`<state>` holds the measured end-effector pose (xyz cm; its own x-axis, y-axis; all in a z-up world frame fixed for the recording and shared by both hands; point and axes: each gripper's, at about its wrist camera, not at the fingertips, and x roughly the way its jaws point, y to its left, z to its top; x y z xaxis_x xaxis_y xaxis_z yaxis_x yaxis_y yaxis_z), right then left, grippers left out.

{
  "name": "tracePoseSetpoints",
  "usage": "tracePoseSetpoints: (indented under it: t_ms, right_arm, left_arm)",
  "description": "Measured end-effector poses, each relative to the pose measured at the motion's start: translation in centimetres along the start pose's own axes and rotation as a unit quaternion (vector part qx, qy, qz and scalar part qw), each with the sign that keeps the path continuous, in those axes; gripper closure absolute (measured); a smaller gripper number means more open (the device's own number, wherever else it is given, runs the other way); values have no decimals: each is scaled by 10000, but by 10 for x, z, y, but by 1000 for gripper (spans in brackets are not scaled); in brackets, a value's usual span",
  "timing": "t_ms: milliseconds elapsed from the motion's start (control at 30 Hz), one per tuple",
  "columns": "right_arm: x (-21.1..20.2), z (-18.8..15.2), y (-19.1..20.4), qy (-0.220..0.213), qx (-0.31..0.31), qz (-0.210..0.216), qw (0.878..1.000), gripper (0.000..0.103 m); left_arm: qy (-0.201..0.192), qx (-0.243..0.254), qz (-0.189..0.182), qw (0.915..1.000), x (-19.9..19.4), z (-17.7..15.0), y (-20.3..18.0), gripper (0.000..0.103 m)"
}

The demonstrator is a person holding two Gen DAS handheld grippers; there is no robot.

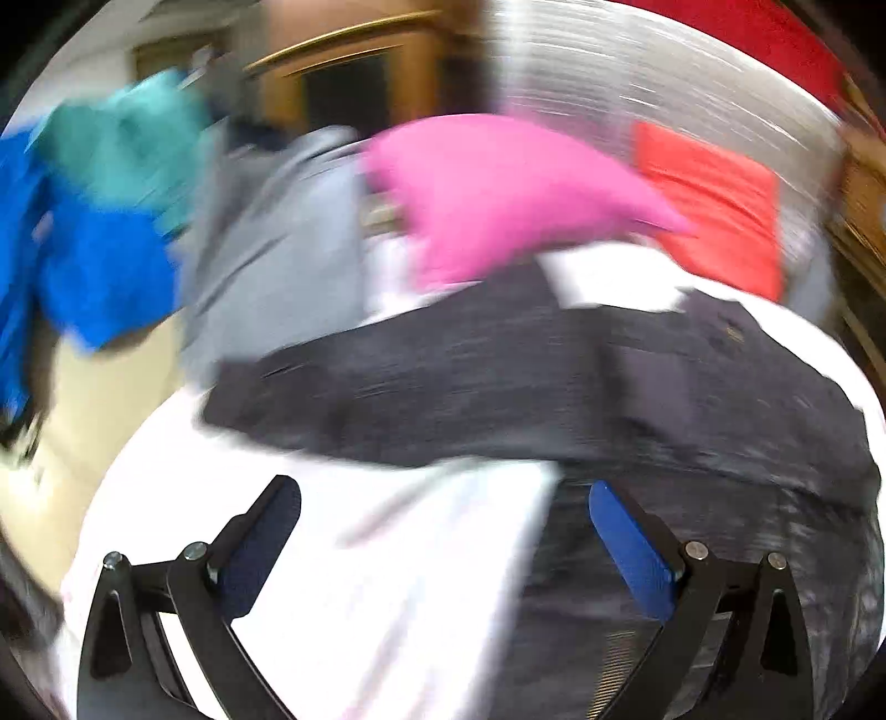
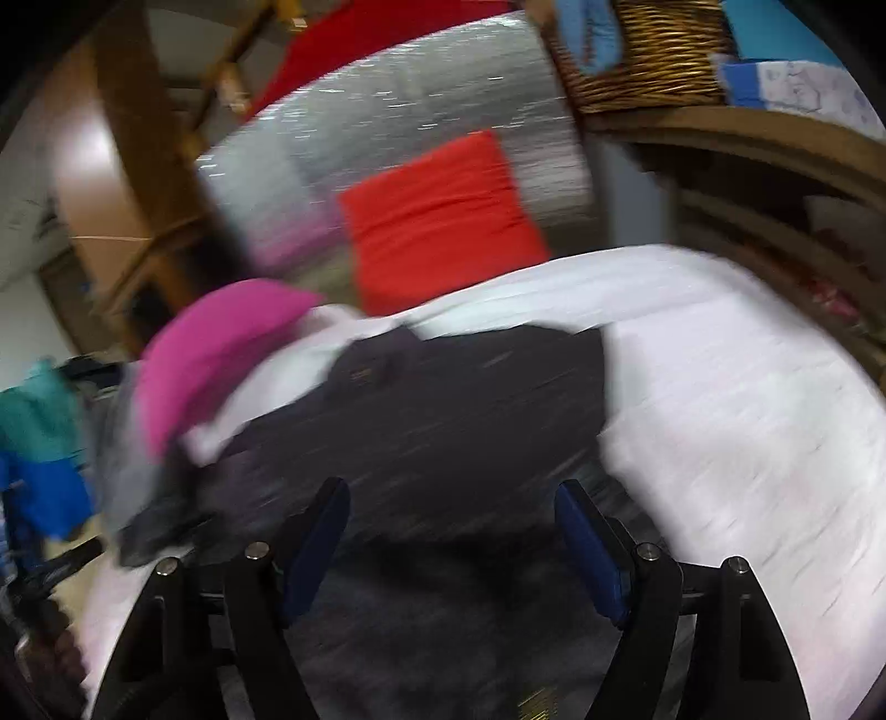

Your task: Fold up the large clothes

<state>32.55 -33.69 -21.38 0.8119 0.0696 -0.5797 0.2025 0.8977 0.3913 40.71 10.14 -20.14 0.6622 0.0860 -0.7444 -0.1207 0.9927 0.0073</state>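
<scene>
A large dark grey garment (image 1: 554, 376) lies spread across a white-sheeted bed (image 1: 415, 581); both views are blurred by motion. My left gripper (image 1: 443, 498) hovers open over the sheet at the garment's near edge, nothing between its blue pads. In the right wrist view the same dark garment (image 2: 443, 432) fills the middle of the white bed (image 2: 747, 443). My right gripper (image 2: 451, 498) stands open just above the dark cloth, jaws wide apart, with no fold pinched between them.
A pink pillow (image 1: 498, 194) and an orange-red pillow (image 1: 714, 205) rest at the bed's head against a silvery panel (image 2: 387, 111). Blue, teal and grey clothes (image 1: 111, 221) pile at the left. A wicker basket (image 2: 648, 50) sits on wooden shelving at the right.
</scene>
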Motion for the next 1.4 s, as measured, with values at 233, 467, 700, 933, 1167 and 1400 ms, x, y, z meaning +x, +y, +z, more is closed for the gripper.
tracePoseSetpoints:
  t_ms: [233,467,700,933,1167,1400]
  right_arm:
    - [14,-65,59,540,-230,728,9956,24]
    - [36,-69,48,665,-61,594,9960,24]
    - [30,-62,29,524,86,432,9977,24]
    - [27,-61,31,444,193,439,9979,24]
    - [-3,-56,22,82,189,439,9988,24]
    - [-34,-51,-14,-261,344,397,9983,24]
  left_arm:
    - [630,-1990,256,9776,65,1,152,0]
    - [800,-3040,243,9490,134,15,219,12]
    - [856,-3191,93,9438,187,21,223,45]
    - [716,-2629,-9,9622,178,41,199,95]
    - [87,-1730,-339,9843,94,101,142,97]
    - [-464,-508,-646,9955,-3,160,14,97]
